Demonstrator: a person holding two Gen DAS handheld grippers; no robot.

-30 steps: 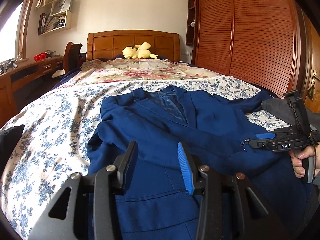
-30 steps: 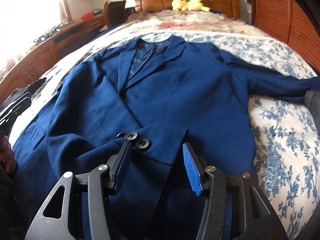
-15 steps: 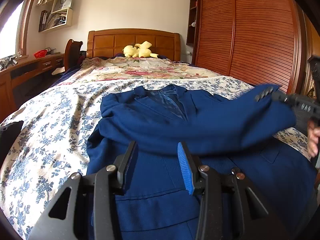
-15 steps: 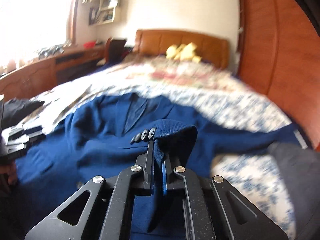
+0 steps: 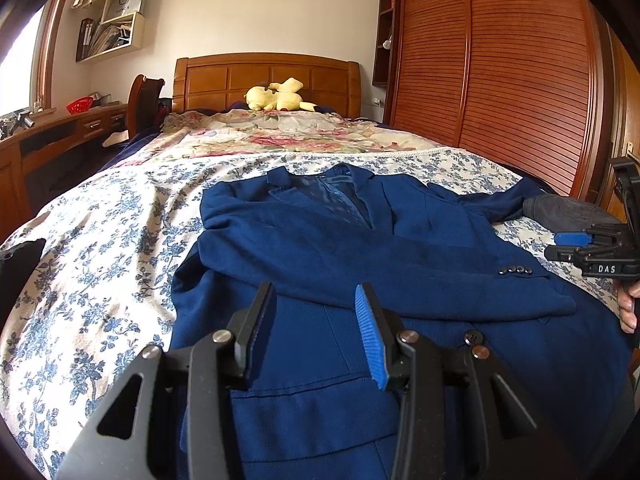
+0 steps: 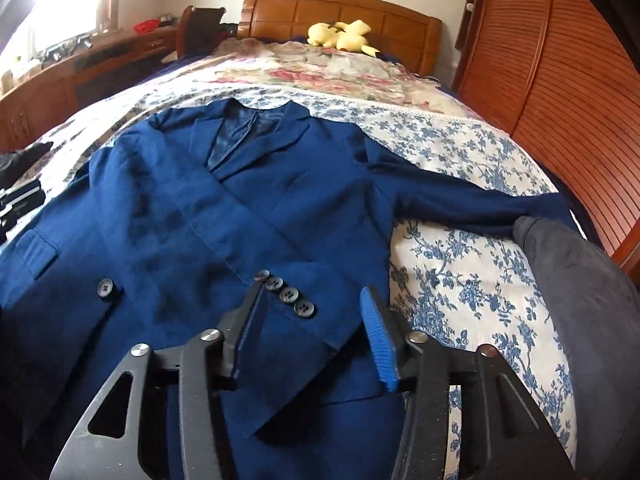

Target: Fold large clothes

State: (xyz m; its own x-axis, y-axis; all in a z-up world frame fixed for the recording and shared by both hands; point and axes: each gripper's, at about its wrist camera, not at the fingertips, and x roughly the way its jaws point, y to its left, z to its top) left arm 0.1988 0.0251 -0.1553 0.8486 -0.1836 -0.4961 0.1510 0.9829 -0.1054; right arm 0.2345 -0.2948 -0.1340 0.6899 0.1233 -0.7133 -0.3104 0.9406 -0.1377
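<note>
A navy blue suit jacket (image 5: 360,248) lies face up on the floral bedspread, collar toward the headboard; it also shows in the right wrist view (image 6: 192,216). One sleeve is folded across the chest, its cuff with dark buttons (image 6: 288,294) lying between the fingers of my right gripper (image 6: 316,320), which is open and just above it. The other sleeve (image 6: 472,196) stretches out to the right. My left gripper (image 5: 316,328) is open and empty above the jacket's lower front. The right gripper also shows at the right edge of the left wrist view (image 5: 592,248).
The bed (image 5: 100,248) has a wooden headboard (image 5: 264,80) with a yellow plush toy (image 5: 276,96). A dark grey garment (image 6: 580,280) lies at the bed's right side. A wooden wardrobe (image 5: 500,72) stands right, a desk (image 5: 48,136) left.
My right gripper carried the sleeve cuff across the jacket's chest, laid it down and opened. The left gripper stayed open and nearly still.
</note>
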